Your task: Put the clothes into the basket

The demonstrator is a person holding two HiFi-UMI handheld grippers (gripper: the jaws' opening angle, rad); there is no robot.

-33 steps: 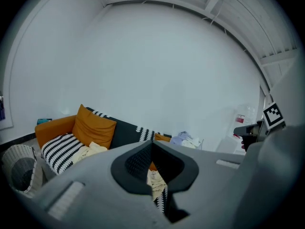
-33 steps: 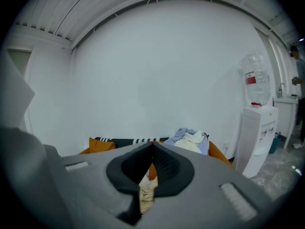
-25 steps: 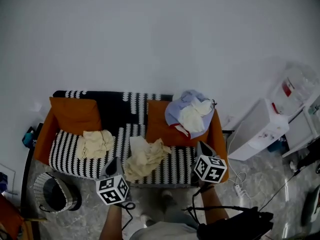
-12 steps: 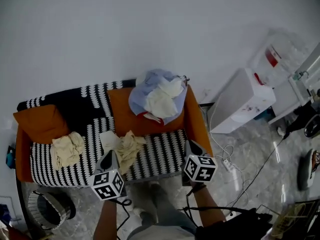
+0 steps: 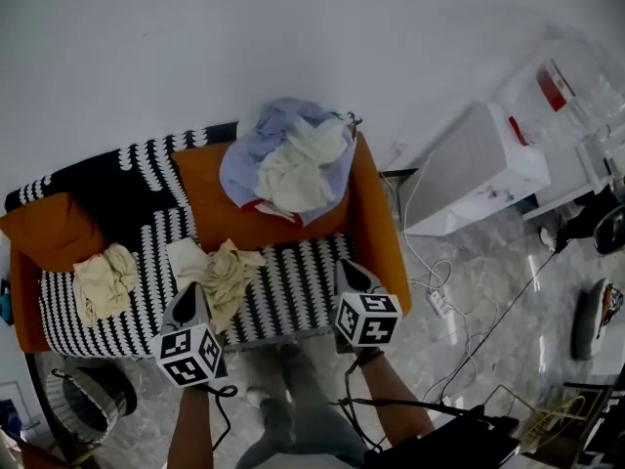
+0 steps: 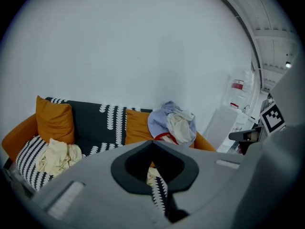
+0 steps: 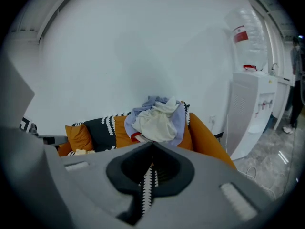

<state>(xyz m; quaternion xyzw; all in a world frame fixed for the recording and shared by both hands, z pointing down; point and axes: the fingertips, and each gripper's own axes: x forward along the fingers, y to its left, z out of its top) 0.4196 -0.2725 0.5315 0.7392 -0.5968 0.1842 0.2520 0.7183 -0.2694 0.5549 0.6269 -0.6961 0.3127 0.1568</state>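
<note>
Clothes lie on a black-and-white patterned sofa [image 5: 293,291]. A blue and white heap [image 5: 286,162] rests on the right orange cushion; it also shows in the gripper views as heap [image 6: 172,122] and heap [image 7: 158,117]. A cream garment [image 5: 220,272] lies mid-seat and another cream garment [image 5: 103,283] at the left. The round dark basket [image 5: 88,399] stands on the floor at the lower left. My left gripper [image 5: 188,293] hovers at the seat's front edge, beside the middle garment, shut and empty. My right gripper [image 5: 344,268] is over the seat's right end, shut and empty.
A white appliance [image 5: 477,169] stands right of the sofa, with a water dispenser [image 5: 571,86] behind it. Cables [image 5: 439,296] trail over the marble floor. The person's legs [image 5: 288,413] stand close to the sofa front. Orange cushion [image 5: 44,233] at the far left.
Both grippers have come down and nearer to the sofa's front edge. The head view has swung right, so the sofa and basket sit further left in the picture.
</note>
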